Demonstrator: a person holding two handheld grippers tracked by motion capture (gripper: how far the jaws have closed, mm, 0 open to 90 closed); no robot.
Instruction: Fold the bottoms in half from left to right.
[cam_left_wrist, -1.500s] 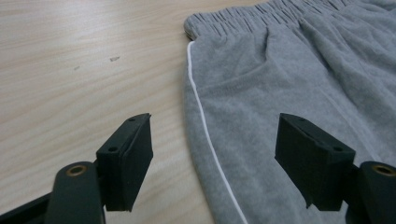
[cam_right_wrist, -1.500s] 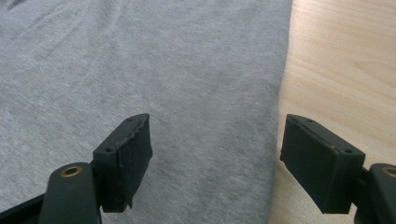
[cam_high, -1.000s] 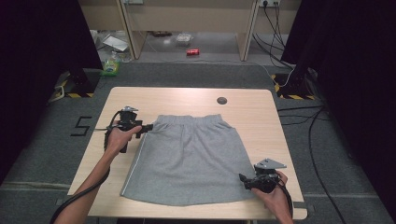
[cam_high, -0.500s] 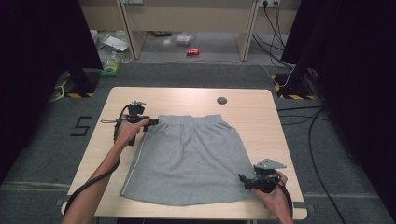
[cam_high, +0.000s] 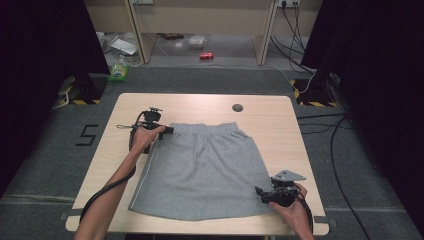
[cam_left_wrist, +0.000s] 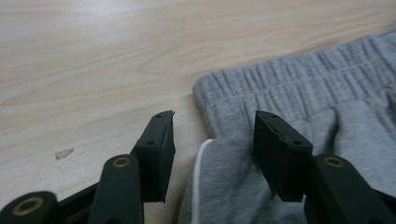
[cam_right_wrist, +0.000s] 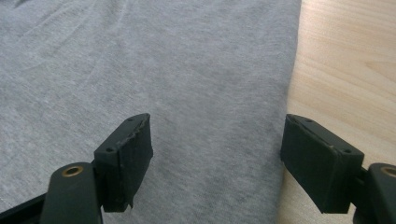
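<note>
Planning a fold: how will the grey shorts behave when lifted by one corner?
The grey shorts are probably floppy: they lie flat and wrinkle softly, so they would drape. The gathered waistband looks thicker, likely a firmer hold. Likely light; pushed, they would bunch up.

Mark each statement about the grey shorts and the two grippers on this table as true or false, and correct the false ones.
1. The grey shorts lie spread flat on the wooden table. True.
2. The left gripper is at the waistband corner of the shorts. True; its jaws have just been closing, with the corner between them but not yet pinched.
3. The right gripper is clamped tight on a red can. False; its jaws stand open over the side edge of the shorts near the hem.
4. The shorts have a white stripe along one side. True.
5. The waistband lies at the table edge nearest the person. False; the hem is nearest, the waistband farther away.
</note>
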